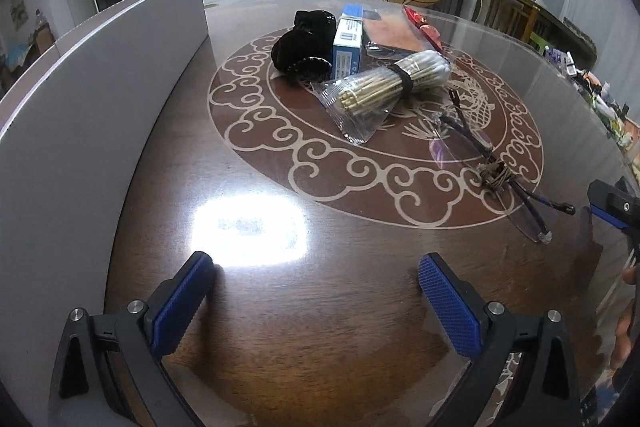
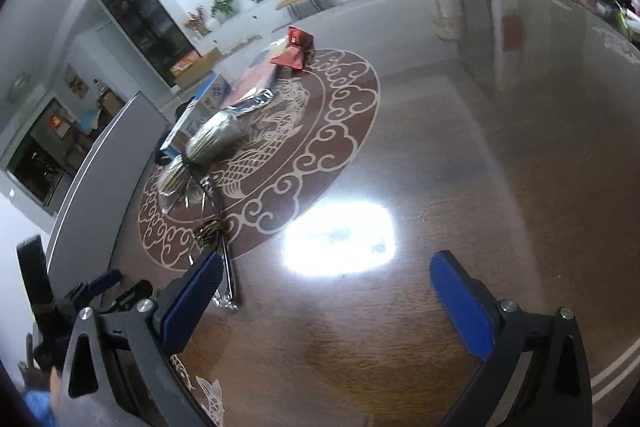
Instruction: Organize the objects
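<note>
On the round wooden table (image 1: 280, 307) lie a bag of cotton swabs (image 1: 384, 87), a blue-and-white box (image 1: 347, 45), a black glossy object (image 1: 302, 45), a flat reddish packet (image 1: 396, 31), a red wrapper (image 1: 426, 25) and rimless glasses (image 1: 492, 171) with a small band on them. My left gripper (image 1: 316, 291) is open and empty, above bare table in front of the pile. My right gripper (image 2: 328, 291) is open and empty; the glasses (image 2: 222, 259) lie just by its left finger (image 2: 196, 295). The swabs (image 2: 208, 141) and red wrapper (image 2: 296, 49) lie beyond.
A tall grey board (image 1: 100, 99) stands along the table's left side, also in the right wrist view (image 2: 104, 163). The right gripper's body (image 1: 616, 207) shows at the left view's right edge. Clutter (image 1: 600, 95) lines the far right rim. A glare patch (image 1: 248, 227) marks the tabletop.
</note>
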Demonstrator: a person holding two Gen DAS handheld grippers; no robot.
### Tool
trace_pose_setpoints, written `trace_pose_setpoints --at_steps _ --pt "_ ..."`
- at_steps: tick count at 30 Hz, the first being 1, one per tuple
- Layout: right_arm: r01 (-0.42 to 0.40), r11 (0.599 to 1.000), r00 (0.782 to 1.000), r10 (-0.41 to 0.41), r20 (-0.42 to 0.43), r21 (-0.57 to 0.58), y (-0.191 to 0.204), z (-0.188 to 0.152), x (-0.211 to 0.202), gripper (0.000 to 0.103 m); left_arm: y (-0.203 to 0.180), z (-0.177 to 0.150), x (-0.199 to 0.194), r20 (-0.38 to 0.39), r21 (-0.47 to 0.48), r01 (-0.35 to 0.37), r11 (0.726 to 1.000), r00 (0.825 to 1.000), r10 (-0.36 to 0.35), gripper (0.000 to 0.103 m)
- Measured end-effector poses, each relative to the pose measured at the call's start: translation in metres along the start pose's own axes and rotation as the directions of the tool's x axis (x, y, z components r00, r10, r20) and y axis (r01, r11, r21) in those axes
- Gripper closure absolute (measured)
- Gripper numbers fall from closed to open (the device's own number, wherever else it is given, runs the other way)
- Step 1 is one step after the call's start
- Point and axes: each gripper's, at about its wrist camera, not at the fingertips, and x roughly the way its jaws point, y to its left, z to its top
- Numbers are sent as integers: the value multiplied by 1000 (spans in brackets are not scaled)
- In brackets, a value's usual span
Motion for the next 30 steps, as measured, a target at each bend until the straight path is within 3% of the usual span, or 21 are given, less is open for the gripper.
trace_pose_setpoints --at_steps 5,8,11,14,20,22,23,30 --pt "55 998 997 -58 -59 -38 10 4 5 0 -2 0 1 4 7 -4 1000 1000 4 0" --pt "14 1000 997 -16 -75 -28 17 8 4 0 -2 0 1 6 7 -4 1000 1000 4 0" --pt "-47 986 997 35 -76 -157 48 7 2 0 -2 0 1 6 7 -4 1000 1000 4 0" --pt "-62 961 994 35 -104 -270 74 4 10 0 -2 0 1 6 7 -4 1000 1000 4 0" --pt "-1 897 981 -86 -177 -442 102 -2 49 0 -2 0 1 6 7 -4 1000 1000 4 0" --pt "29 853 979 -130 -158 -520 111 -8 57 7 -2 0 1 6 7 -4 1000 1000 4 0" --pt "30 846 980 -130 -151 -533 112 -9 58 18 -2 0 1 6 7 -4 1000 1000 4 0" --pt "46 853 994 -89 -58 -519 108 -3 59 46 -2 0 1 6 8 -3 1000 1000 3 0"
